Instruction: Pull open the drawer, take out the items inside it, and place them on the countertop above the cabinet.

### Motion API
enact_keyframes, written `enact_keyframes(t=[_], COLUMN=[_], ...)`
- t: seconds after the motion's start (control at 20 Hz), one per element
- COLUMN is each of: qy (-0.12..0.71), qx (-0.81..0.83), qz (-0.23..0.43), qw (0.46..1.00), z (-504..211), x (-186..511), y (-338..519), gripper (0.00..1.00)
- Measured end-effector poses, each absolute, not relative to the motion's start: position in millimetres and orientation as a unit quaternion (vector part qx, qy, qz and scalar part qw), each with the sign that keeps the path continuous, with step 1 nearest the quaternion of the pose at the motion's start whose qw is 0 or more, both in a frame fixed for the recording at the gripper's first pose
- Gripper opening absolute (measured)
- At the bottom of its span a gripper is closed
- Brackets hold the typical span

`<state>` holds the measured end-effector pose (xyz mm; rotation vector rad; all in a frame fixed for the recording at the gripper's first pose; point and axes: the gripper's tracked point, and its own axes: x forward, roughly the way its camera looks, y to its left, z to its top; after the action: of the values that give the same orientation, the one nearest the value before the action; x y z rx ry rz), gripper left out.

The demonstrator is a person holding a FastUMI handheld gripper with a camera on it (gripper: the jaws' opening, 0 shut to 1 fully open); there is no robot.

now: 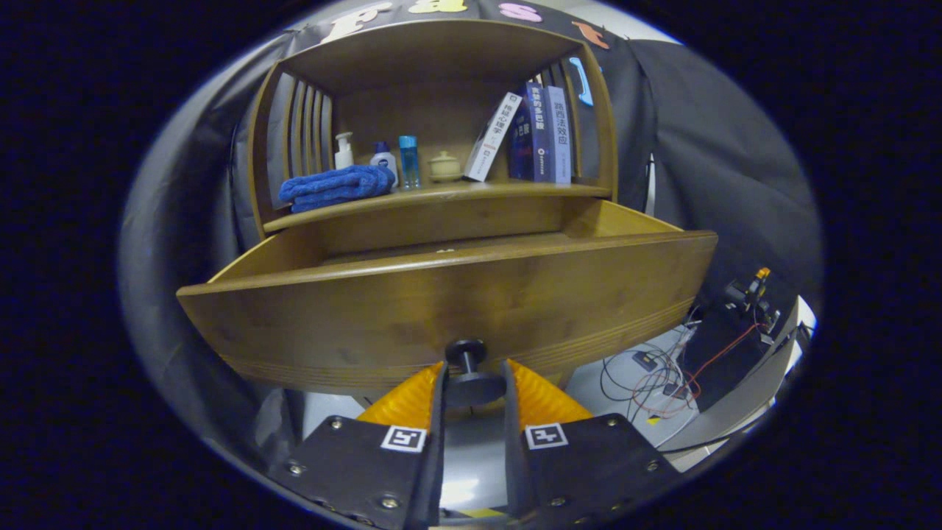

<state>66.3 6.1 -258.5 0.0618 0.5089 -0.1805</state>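
Observation:
A wooden cabinet stands before me with its drawer pulled well out. The drawer's dark round knob sits between my fingers, and my gripper is shut on it. The drawer's inside is hidden behind its tall front panel; only the side walls and back edge show. Above the drawer runs the countertop, a wooden shelf under an arched hood.
On the countertop lie a folded blue towel, a pump bottle, two small bottles, a small lidded jar and several books. Cables and electronics lie on the floor to the right.

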Motion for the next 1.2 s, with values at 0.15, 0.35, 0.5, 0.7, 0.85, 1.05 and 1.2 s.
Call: enact_keyframes(t=[0.15, 0.35, 0.5, 0.7, 0.85, 1.05, 1.2], qy=[0.252, 0.247, 0.228, 0.173, 0.158, 0.137, 0.118], qx=[0.029, 0.034, 0.035, 0.067, 0.060, 0.043, 0.015], qz=[-0.083, -0.072, -0.062, -0.050, -0.052, -0.064, -0.085], qw=[0.964, 0.966, 0.971, 0.981, 0.984, 0.988, 0.989], z=[-259.8, -257.9, -245.7, -209.9, -189.5, -150.8, -115.7], x=[65.2, 65.3, 61.4, 61.8, 64.3, 78.5, 97.3], y=[6.6, 6.2, 9.7, 15.1, 15.3, 19.2, 19.6], gripper=[0.35, 0.37, 0.44, 0.52, 0.53, 0.53, 0.52])
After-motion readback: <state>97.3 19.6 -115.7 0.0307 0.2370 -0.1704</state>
